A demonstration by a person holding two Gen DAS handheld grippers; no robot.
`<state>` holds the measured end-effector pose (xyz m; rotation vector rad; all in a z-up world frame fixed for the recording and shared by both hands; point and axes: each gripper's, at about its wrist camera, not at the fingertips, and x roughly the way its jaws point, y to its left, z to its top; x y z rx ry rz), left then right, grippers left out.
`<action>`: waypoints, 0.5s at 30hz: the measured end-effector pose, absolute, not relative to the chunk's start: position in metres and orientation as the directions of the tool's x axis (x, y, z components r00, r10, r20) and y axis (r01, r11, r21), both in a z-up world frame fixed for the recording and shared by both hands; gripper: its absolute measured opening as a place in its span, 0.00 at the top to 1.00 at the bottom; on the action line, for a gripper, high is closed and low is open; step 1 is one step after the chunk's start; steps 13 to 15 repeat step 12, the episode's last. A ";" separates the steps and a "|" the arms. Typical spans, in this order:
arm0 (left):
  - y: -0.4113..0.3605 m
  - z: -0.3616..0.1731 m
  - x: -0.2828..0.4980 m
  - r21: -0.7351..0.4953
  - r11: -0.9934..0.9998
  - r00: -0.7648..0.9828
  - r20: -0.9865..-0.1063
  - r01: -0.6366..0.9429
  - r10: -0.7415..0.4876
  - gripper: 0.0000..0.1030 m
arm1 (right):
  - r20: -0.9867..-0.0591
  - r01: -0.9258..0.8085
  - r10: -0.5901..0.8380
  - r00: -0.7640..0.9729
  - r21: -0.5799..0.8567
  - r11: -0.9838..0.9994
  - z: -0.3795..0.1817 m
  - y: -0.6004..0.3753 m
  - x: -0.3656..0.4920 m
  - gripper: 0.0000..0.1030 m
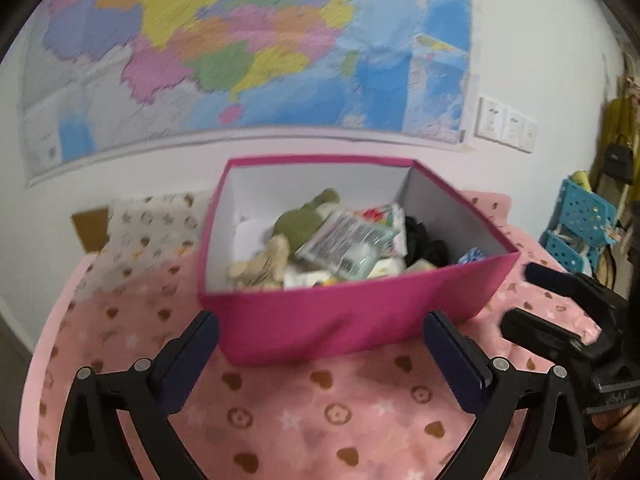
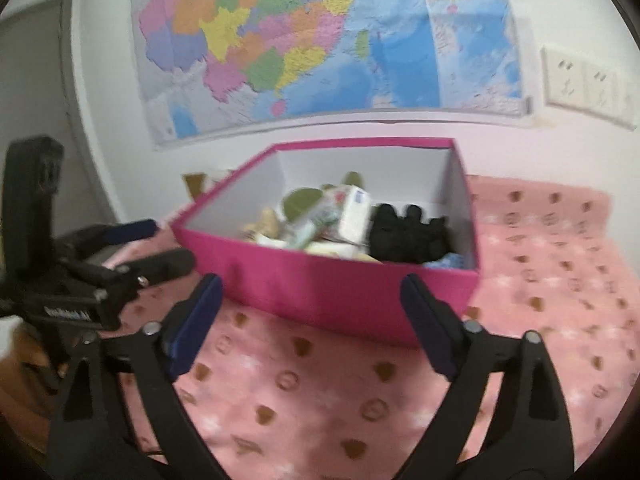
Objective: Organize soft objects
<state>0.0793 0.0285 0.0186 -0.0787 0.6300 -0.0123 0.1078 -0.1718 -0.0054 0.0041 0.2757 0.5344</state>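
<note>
An open pink box (image 1: 400, 304) (image 2: 340, 292) stands on a pink blanket. It holds a green plush (image 1: 304, 220), a beige plush (image 1: 264, 260), a clear packet (image 1: 352, 240), black fabric (image 2: 404, 236), a white carton (image 2: 354, 212) and a bit of blue cloth (image 1: 472, 257). My left gripper (image 1: 320, 322) is open just in front of the box's near wall, with nothing between its fingers. My right gripper (image 2: 310, 282) is also open and empty, facing the box's near corner. Each gripper shows at the edge of the other's view.
The pink patterned blanket (image 1: 320, 408) covers the surface around the box. A pale patterned pillow (image 1: 152, 224) lies at the back left. A wall map (image 1: 240, 48) and sockets (image 1: 506, 124) are behind. Blue baskets (image 1: 580, 224) stand at the right, a grey door (image 2: 36, 92) at the left.
</note>
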 end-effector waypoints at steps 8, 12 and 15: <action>0.030 0.002 0.068 -0.064 0.994 0.775 -0.631 -0.084 0.025 0.00 | -0.289 -0.444 0.444 0.848 0.068 0.893 -0.021 -0.168 0.100 0.02; 0.027 -0.006 0.065 -0.066 0.993 0.761 -0.648 -0.100 0.033 0.00 | -0.302 -0.446 0.445 0.843 0.071 0.892 -0.026 -0.165 0.098 0.02; 0.027 -0.006 0.065 -0.066 0.993 0.761 -0.648 -0.100 0.033 0.00 | -0.302 -0.446 0.445 0.843 0.071 0.892 -0.026 -0.165 0.098 0.02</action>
